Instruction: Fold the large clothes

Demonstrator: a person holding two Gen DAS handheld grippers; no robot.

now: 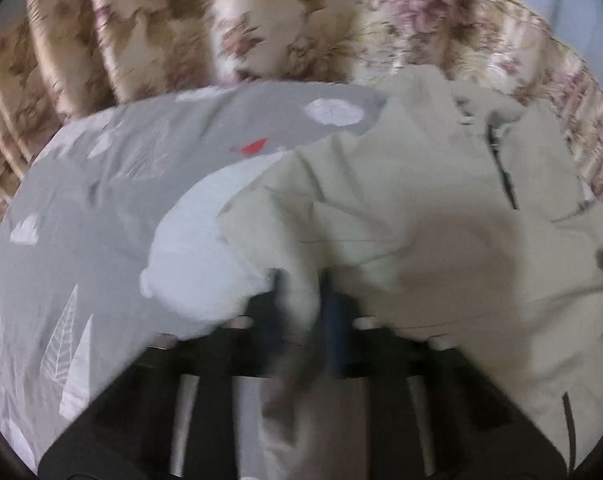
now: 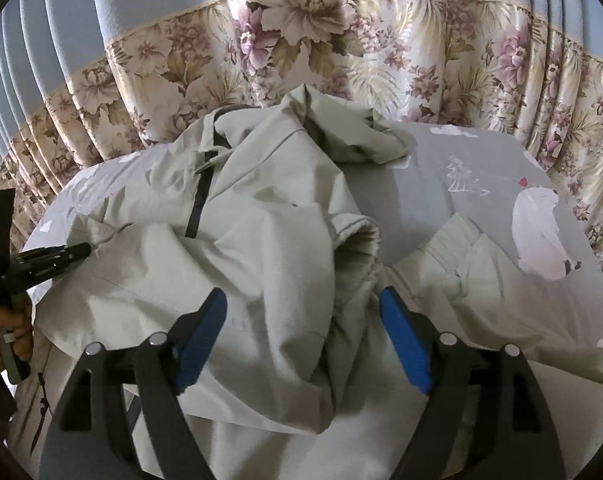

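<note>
A pale jacket point(image 2: 261, 240) is spread crumpled on the bed point(image 2: 481, 168), below the curtain point(image 2: 301, 40). A fold near its edge is pinched by the left gripper point(image 1: 301, 300); the right gripper point(image 2: 301, 316) is held released over the sleeve cuff point(image 2: 361, 248). The cloth is judged light, soft and limp, best taken at hems or cuffs.

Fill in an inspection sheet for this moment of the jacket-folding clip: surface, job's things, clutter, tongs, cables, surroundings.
Surface: grey bedsheet printed with white bears and leaves, mostly covered.
Job's things: pale green jacket lying crumpled, dark zipper showing, one sleeve cuff bunched near the middle.
Clutter: nothing seen.
Tongs: left tongs shut on a fold of the jacket; right tongs open over the jacket, pads not pressing it.
Cables: nothing seen.
Surroundings: floral curtain behind the bed, plain blue curtain above it.
</note>
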